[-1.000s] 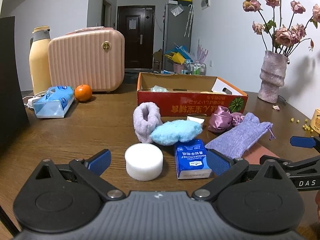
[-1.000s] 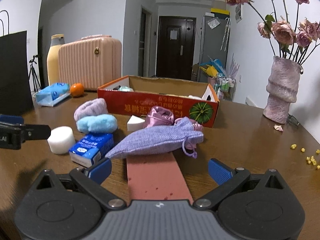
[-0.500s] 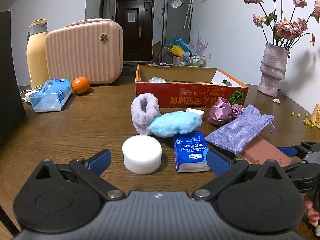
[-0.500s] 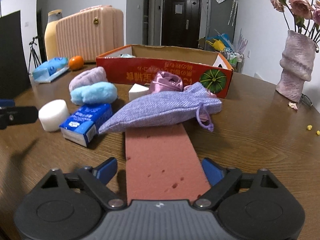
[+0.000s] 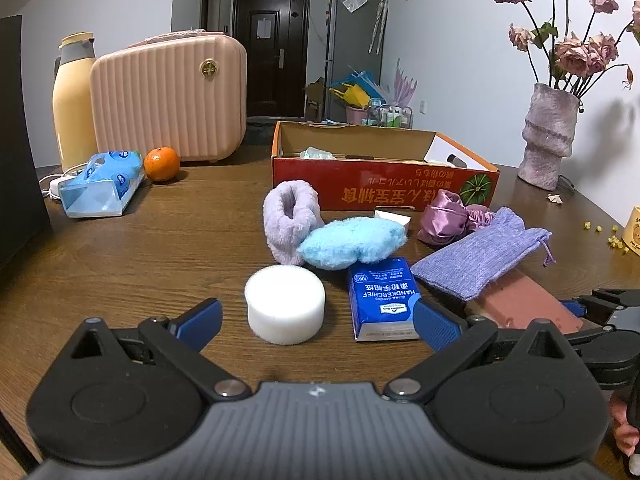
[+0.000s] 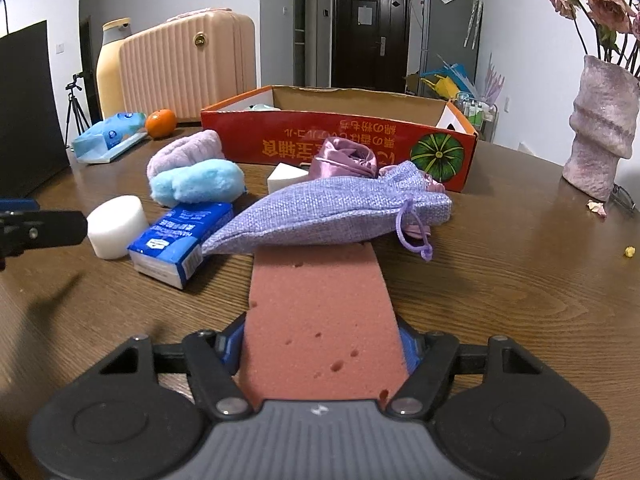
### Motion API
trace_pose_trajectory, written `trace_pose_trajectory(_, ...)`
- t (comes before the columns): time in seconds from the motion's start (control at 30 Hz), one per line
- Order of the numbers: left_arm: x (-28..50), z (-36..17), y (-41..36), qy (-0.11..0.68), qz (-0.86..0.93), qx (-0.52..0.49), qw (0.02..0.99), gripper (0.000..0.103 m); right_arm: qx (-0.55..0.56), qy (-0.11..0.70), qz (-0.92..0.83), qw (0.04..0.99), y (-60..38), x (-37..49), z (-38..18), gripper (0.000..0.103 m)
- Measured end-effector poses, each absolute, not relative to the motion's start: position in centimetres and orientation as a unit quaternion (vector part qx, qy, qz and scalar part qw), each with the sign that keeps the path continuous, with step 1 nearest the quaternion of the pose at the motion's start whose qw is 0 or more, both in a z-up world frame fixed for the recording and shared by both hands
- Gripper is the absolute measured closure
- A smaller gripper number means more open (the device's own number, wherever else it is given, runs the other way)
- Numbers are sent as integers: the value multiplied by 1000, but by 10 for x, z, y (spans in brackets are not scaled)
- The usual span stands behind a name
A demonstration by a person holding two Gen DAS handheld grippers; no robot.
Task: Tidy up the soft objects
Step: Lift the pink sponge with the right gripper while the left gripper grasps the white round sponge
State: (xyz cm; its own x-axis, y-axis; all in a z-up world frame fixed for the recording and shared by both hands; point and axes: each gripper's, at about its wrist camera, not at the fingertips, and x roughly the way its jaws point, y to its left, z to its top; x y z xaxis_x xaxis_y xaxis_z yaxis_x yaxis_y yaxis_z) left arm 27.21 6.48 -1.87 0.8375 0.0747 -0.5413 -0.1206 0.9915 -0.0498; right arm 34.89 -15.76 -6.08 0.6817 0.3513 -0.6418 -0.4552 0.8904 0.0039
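Pink sponge (image 6: pixel 320 312), light and squashy, is being closed on at its near end by the right gripper (image 6: pixel 320 350); left gripper (image 5: pixel 316 318) is held open.

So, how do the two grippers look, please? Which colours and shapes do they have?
Both look alike. The left gripper has a dark grey ribbed body, two round black side housings, black angular linkage arms with silver pivot screws, and blue finger pads. The right gripper shows the same parts.

Pink sponge (image 6: pixel 320 320) (flat) under lilac pouch (image 6: pixel 332 212)
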Motion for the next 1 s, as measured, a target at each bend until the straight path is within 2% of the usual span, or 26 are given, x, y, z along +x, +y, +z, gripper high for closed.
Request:
trace_pose_trajectory(0.37, 276, -19, 73, 286, 62, -51, 955, 0, -25, 248, 201, 947, -182, 334, -35, 34)
trace_pose_trajectory(0.73, 284, -24, 84, 296, 84, -40, 951, 0, 17, 202, 155, 967, -212, 332, -18, 34)
trace_pose_trajectory(1.0, 296, -36, 95, 321, 89, -20, 943, 0, 32, 197, 129, 971, -225, 337, -16, 34)
